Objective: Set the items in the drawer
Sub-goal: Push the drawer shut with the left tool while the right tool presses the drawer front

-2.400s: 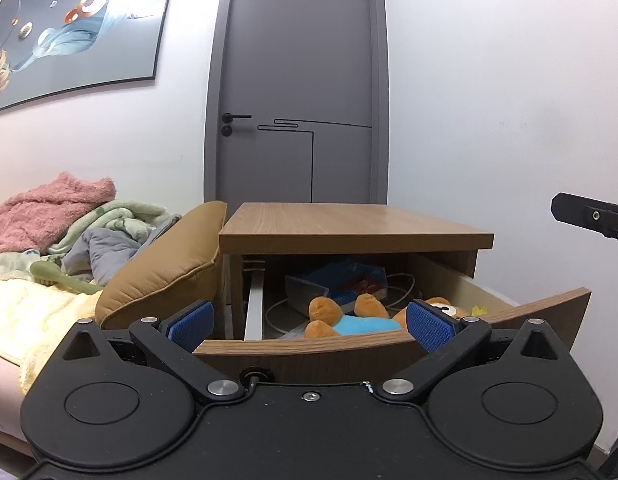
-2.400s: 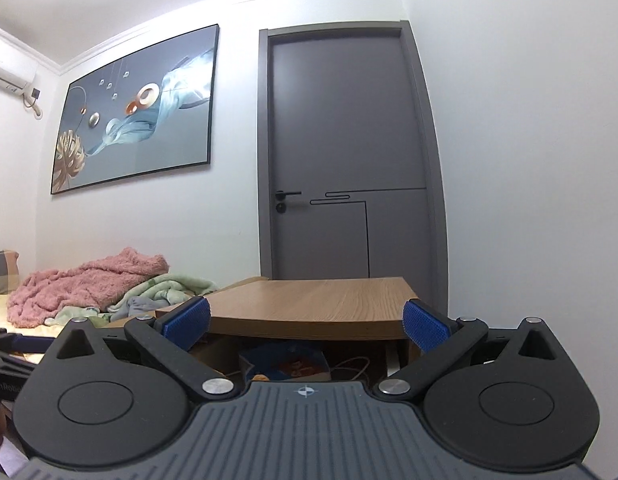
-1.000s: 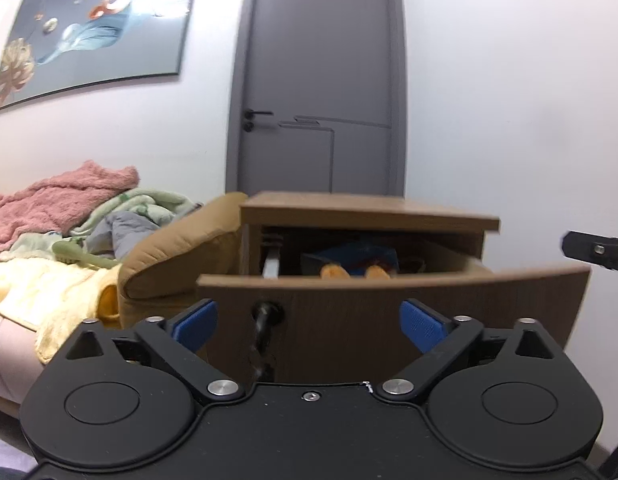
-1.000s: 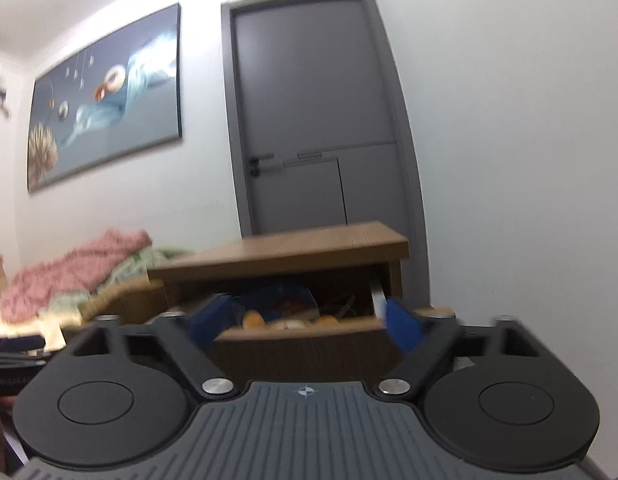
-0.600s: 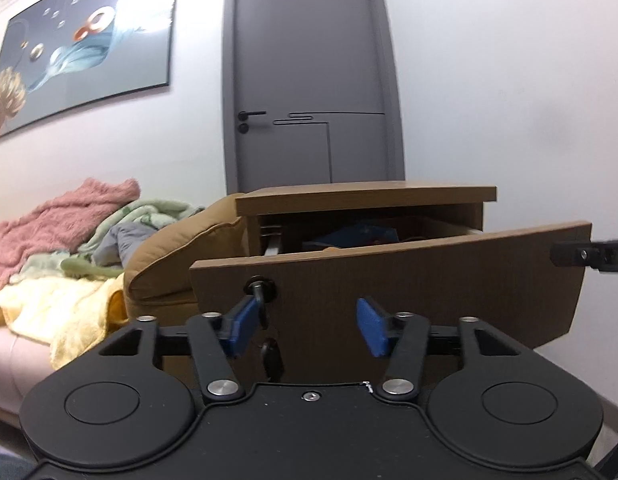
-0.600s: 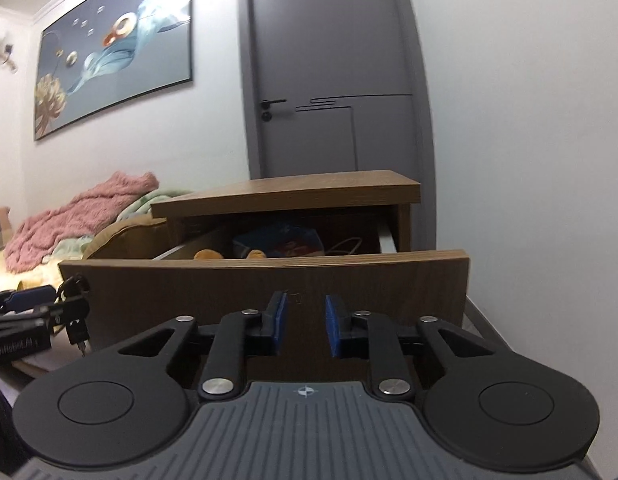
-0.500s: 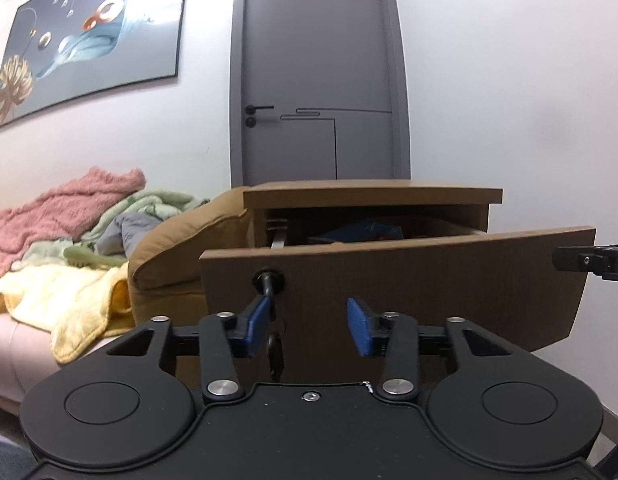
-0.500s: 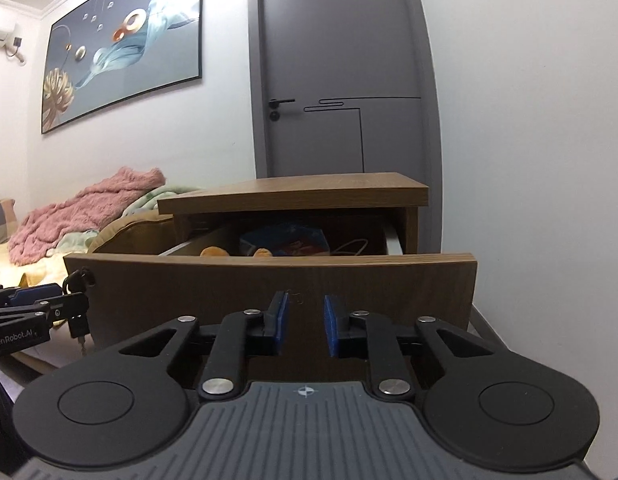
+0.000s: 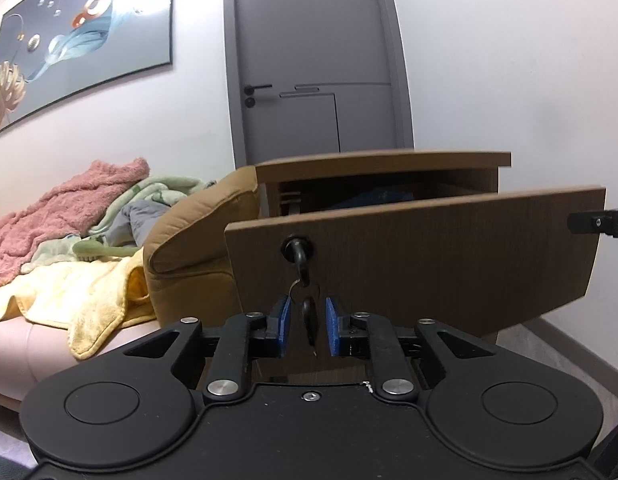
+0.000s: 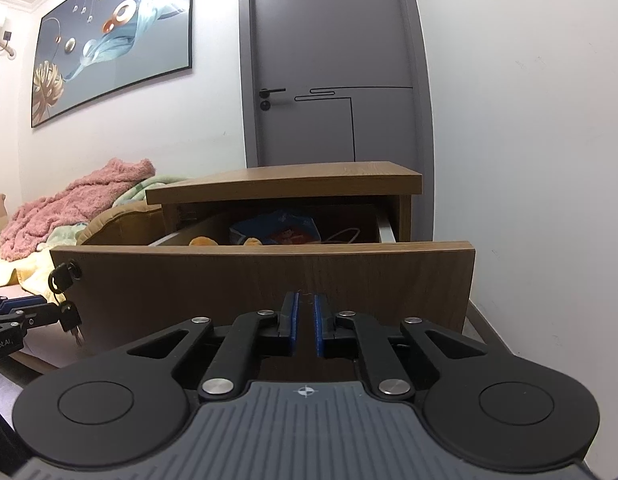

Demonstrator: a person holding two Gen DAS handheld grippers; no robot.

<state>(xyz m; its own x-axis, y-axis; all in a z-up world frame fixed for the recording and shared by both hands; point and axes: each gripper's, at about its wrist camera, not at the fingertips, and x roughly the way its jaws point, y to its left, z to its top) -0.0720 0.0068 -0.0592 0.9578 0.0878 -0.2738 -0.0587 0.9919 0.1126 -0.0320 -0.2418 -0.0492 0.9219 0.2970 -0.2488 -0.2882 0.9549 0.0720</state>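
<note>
1 drawer (image 10: 265, 280) w/ 2 keys (image 9: 305, 280), 2 grippers, left gripper (image 9: 307, 326) & right gripper (image 10: 305, 322), 1 door (image 10: 333, 64), 1 wall pic (image 10: 113, 36), 1 pink blanket (image 10: 69, 196), 1 tan cushion (image 9: 197, 232)

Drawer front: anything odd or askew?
Nothing damaged. The drawer stands partly open with items inside, and a key sits in its lock with a spare key dangling between the left gripper's pads. The right gripper is nearly shut, empty.

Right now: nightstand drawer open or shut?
Open. The drawer front stands well forward of the nightstand, and the right wrist view shows a plush toy and packaging inside.
</note>
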